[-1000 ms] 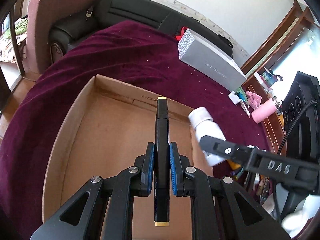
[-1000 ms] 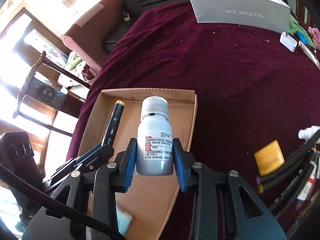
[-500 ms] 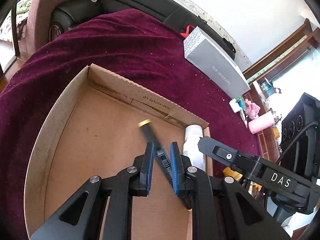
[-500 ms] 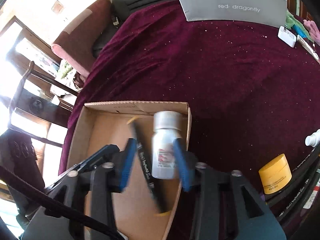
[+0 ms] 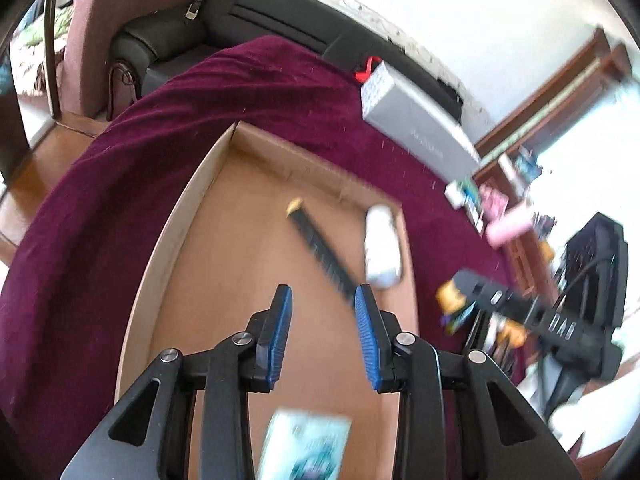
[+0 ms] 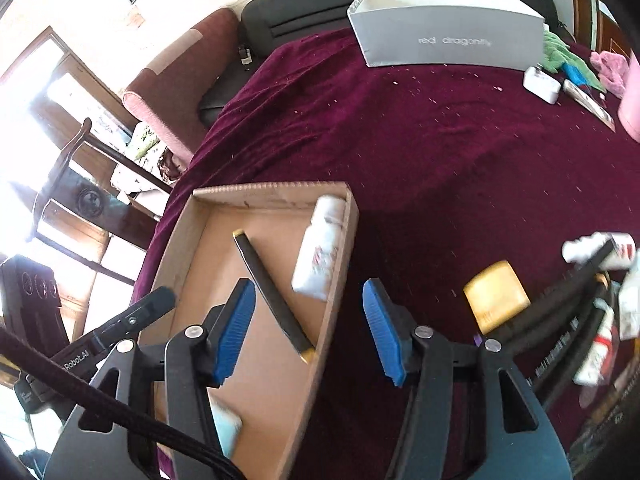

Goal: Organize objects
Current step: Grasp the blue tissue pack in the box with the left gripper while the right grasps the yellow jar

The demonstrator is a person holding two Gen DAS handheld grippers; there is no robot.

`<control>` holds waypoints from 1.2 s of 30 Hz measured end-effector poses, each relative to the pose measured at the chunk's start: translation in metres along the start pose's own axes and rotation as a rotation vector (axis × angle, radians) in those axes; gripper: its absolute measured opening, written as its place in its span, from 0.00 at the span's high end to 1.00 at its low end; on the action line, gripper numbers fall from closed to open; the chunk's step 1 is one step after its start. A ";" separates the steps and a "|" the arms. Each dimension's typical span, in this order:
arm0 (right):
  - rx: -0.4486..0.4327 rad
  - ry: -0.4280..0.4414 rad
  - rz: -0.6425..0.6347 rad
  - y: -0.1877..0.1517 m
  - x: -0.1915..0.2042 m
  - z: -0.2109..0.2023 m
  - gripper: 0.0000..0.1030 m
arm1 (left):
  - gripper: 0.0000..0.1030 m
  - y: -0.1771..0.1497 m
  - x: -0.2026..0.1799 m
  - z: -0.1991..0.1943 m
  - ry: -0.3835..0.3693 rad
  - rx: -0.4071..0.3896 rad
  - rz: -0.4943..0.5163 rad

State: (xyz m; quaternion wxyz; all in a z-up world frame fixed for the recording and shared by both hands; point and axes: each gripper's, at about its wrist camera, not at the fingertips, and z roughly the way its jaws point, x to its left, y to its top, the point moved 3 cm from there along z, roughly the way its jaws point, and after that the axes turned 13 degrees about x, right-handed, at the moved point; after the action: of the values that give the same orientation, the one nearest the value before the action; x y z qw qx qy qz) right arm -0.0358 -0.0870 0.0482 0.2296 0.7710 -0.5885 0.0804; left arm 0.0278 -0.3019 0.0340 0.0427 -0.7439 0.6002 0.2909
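Note:
A shallow cardboard tray [image 5: 176,224] [image 6: 340,280] lies on the maroon cloth. A black marker with yellow ends [image 5: 316,244] [image 6: 272,292] lies slanted inside it. A white pill bottle [image 5: 382,248] [image 6: 320,252] lies on its side against the tray's right wall. My left gripper [image 5: 323,306] is open and empty above the tray, its right fingertip over the marker's near end. My right gripper [image 6: 310,304] is open and empty above the tray's right wall. A pale blue packet [image 5: 304,444] [image 6: 224,428] lies at the tray's near end.
A grey box [image 6: 448,28] [image 5: 416,128] stands at the far side of the cloth. A yellow jar [image 6: 496,296], black markers [image 6: 560,320] and small white bottles [image 6: 596,248] lie to the right. A pink cylinder [image 5: 508,226], a sofa and an armchair are beyond.
Both grippers opened and drew back. The marker left my left gripper and the bottle left my right gripper; both now lie in the tray.

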 end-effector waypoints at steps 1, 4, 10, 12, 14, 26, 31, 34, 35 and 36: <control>0.002 0.003 -0.006 -0.007 -0.003 -0.004 0.46 | 0.73 -0.008 -0.001 -0.001 0.021 0.011 0.016; -0.009 -0.013 -0.024 -0.025 -0.013 -0.016 0.46 | 0.72 -0.038 -0.005 -0.002 0.099 0.041 0.067; -0.063 -0.025 -0.004 -0.047 -0.043 -0.048 0.46 | 0.54 -0.081 -0.019 0.029 0.261 0.101 0.190; -0.083 -0.025 0.018 -0.049 -0.053 -0.057 0.46 | 0.45 -0.089 -0.032 0.038 0.329 0.094 0.260; -0.105 -0.029 0.045 -0.053 -0.065 -0.066 0.46 | 0.47 -0.096 -0.046 0.046 0.368 0.080 0.326; -0.101 -0.091 0.071 -0.037 -0.101 -0.060 0.44 | 0.81 -0.084 -0.072 -0.023 0.105 -0.128 0.273; -0.036 -0.171 -0.003 -0.018 -0.088 -0.025 0.44 | 0.81 -0.080 -0.068 -0.007 0.156 -0.095 0.228; -0.007 -0.248 -0.035 -0.011 -0.085 -0.005 0.44 | 0.81 -0.081 -0.064 0.013 0.177 -0.041 0.231; 0.002 -0.283 -0.049 -0.009 -0.084 0.001 0.44 | 0.81 -0.083 -0.065 0.017 0.175 -0.031 0.233; 0.008 -0.313 -0.062 -0.007 -0.083 0.007 0.44 | 0.81 -0.085 -0.065 0.021 0.174 -0.020 0.237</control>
State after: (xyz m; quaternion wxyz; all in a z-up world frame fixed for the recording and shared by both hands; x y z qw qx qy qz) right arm -0.0544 -0.0163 0.0074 0.1344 0.7927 -0.5929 -0.0456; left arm 0.0902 -0.2131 0.0235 -0.0513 -0.6907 0.6822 0.2343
